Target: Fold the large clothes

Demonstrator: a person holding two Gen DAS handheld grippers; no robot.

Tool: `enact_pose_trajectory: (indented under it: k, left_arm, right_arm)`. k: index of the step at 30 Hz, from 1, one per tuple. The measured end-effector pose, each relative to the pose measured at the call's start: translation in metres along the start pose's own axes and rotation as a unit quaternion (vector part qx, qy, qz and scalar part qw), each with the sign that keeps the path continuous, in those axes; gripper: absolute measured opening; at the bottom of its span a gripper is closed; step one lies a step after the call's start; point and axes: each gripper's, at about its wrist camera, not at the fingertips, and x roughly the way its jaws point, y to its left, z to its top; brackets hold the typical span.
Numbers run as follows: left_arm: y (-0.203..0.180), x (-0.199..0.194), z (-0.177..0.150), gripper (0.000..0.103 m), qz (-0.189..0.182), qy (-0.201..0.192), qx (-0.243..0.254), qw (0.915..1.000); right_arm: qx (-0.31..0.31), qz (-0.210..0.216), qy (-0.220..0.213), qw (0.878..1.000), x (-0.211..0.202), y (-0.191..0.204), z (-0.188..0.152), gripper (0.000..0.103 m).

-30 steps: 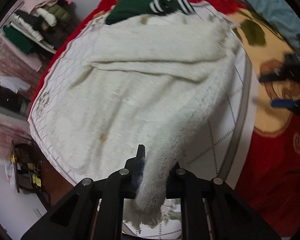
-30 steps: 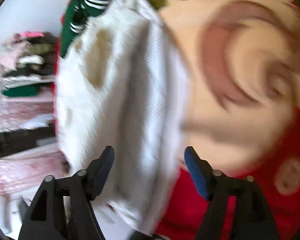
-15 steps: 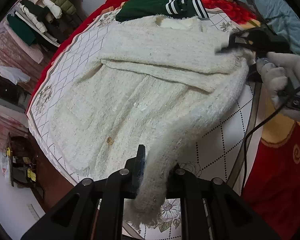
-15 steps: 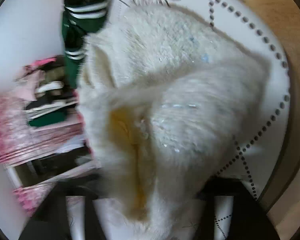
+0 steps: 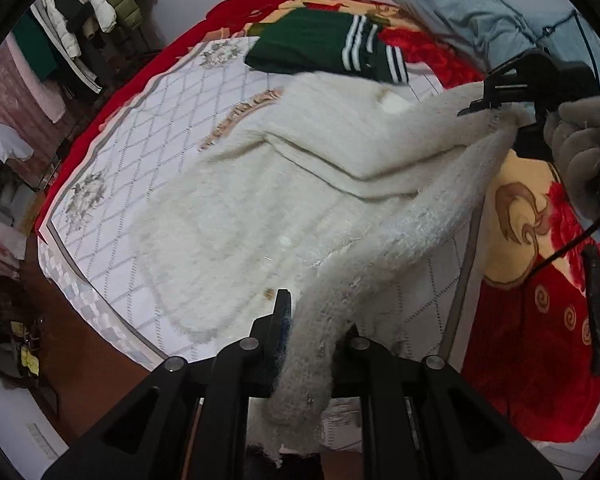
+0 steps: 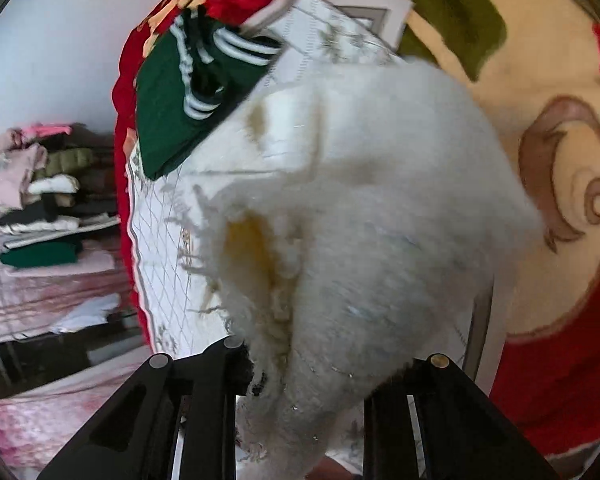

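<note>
A large fluffy white cardigan [image 5: 284,200] lies spread on the white quilted bed cover [image 5: 140,128]. My left gripper [image 5: 308,344] is shut on the cuff end of its near sleeve, which hangs down between the fingers. My right gripper [image 6: 312,376] is shut on the cardigan's shoulder area [image 6: 372,208], which fills the right wrist view and hides the fingertips. In the left wrist view the right gripper [image 5: 496,104] shows at upper right, lifting that part off the bed, with the sleeve stretched between both grippers.
A folded green garment with white stripes [image 5: 324,48] lies at the far end of the cover. A red and cream patterned blanket [image 5: 532,280] lies to the right, a blue pillow [image 5: 476,20] beyond. Stacked clothes on shelves [image 5: 60,40] stand left, past the bed edge.
My right gripper swung in from over the blanket, closed on the cardigan's shoulder and raised it. The left gripper kept hold of the sleeve cuff and rose, drawing the sleeve taut.
</note>
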Motion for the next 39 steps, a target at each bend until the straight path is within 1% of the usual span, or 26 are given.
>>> enact_pose_trajectory:
  k: [1,3,7,8,9,10,11,12,15,16,18,19,20,21,22,23,24,25,26,27,28,31,32,34,37,39]
  left_arm:
    - [0.011,0.001,0.003,0.010,0.000,-0.002,-0.005,1.0000]
    - [0.041,0.010,0.015,0.010,0.000,0.001,-0.022,0.9998]
    - [0.103,0.040,0.034,0.011,-0.002,0.010,-0.059,0.9982]
    - [0.120,0.052,0.039,0.011,-0.003,0.014,-0.066,0.9977]
    - [0.136,0.069,0.047,0.011,-0.003,0.022,-0.073,0.9971]
    - [0.150,0.082,0.051,0.011,-0.005,0.030,-0.079,0.9964]
    - [0.163,0.096,0.055,0.011,-0.008,0.036,-0.087,0.9955]
    - [0.178,0.118,0.060,0.012,-0.011,0.053,-0.095,0.9941]
    - [0.210,0.164,0.068,0.014,-0.026,0.086,-0.125,0.9881]
    - [0.220,0.180,0.070,0.015,-0.031,0.097,-0.135,0.9856]
    - [0.235,0.205,0.073,0.017,-0.044,0.112,-0.148,0.9816]
    - [0.243,0.217,0.075,0.017,-0.058,0.122,-0.158,0.9780]
    - [0.249,0.222,0.076,0.017,-0.075,0.129,-0.174,0.9735]
    - [0.257,0.225,0.076,0.018,-0.093,0.134,-0.193,0.9677]
    - [0.266,0.224,0.077,0.019,-0.110,0.132,-0.212,0.9620]
    - [0.273,0.220,0.078,0.024,-0.122,0.126,-0.229,0.9575]
    - [0.282,0.213,0.078,0.027,-0.131,0.117,-0.243,0.9539]
    - [0.290,0.207,0.077,0.043,-0.131,0.109,-0.252,0.9526]
    - [0.297,0.200,0.077,0.071,-0.125,0.098,-0.261,0.9524]
    - [0.305,0.192,0.076,0.083,-0.116,0.084,-0.268,0.9528]
    - [0.314,0.182,0.075,0.091,-0.104,0.068,-0.275,0.9533]
    - [0.331,0.161,0.077,0.091,-0.062,0.036,-0.278,0.9578]
    - [0.329,0.154,0.077,0.091,-0.047,0.027,-0.270,0.9613]
    - [0.315,0.145,0.078,0.091,-0.025,0.013,-0.245,0.9692]
    - [0.285,0.154,0.084,0.091,-0.004,0.016,-0.199,0.9798]
    - [0.262,0.173,0.087,0.091,0.016,0.026,-0.180,0.9831]
  right_arm:
    - [-0.004,-0.006,0.001,1.000,-0.002,0.006,-0.001,0.022]
    - [-0.014,-0.025,0.000,1.000,0.008,0.041,-0.002,0.022]
    - [-0.039,-0.055,0.002,0.998,0.056,0.122,0.004,0.023]
    - [-0.042,-0.066,-0.001,0.997,0.071,0.139,0.007,0.023]
    - [-0.043,-0.073,-0.001,0.996,0.080,0.145,0.003,0.023]
    - [-0.056,-0.092,0.004,0.994,0.104,0.165,0.008,0.023]
    - [-0.058,-0.102,0.004,0.993,0.118,0.172,0.010,0.023]
    - [-0.062,-0.120,0.011,0.991,0.143,0.186,0.015,0.023]
    - [-0.081,-0.162,0.033,0.983,0.202,0.209,0.025,0.026]
    - [-0.092,-0.175,0.040,0.979,0.219,0.216,0.028,0.027]
    - [-0.096,-0.184,0.044,0.977,0.240,0.221,0.033,0.038]
    - [-0.097,-0.181,0.048,0.977,0.245,0.223,0.034,0.051]
    - [-0.092,-0.169,0.051,0.980,0.250,0.223,0.036,0.063]
    - [-0.082,-0.152,0.050,0.984,0.250,0.223,0.038,0.068]
    - [-0.073,-0.120,0.047,0.989,0.247,0.222,0.041,0.074]
    - [-0.071,-0.100,0.047,0.991,0.242,0.222,0.041,0.077]
    - [-0.071,-0.064,0.046,0.994,0.232,0.221,0.042,0.077]
    - [-0.072,-0.040,0.045,0.996,0.227,0.221,0.043,0.077]
    - [-0.075,0.003,0.041,0.996,0.214,0.219,0.043,0.077]
    - [-0.078,0.039,0.033,0.996,0.195,0.214,0.043,0.077]
    - [-0.080,0.052,0.021,0.995,0.179,0.208,0.042,0.077]
    - [-0.078,0.048,-0.018,0.996,0.136,0.182,0.040,0.077]
    - [-0.078,0.032,-0.034,0.996,0.117,0.165,0.040,0.077]
    - [-0.083,-0.005,-0.056,0.995,0.096,0.134,0.043,0.077]
    - [-0.075,-0.053,-0.060,0.994,0.089,0.084,0.058,0.079]
    - [-0.054,-0.053,-0.053,0.996,0.095,0.050,0.070,0.079]
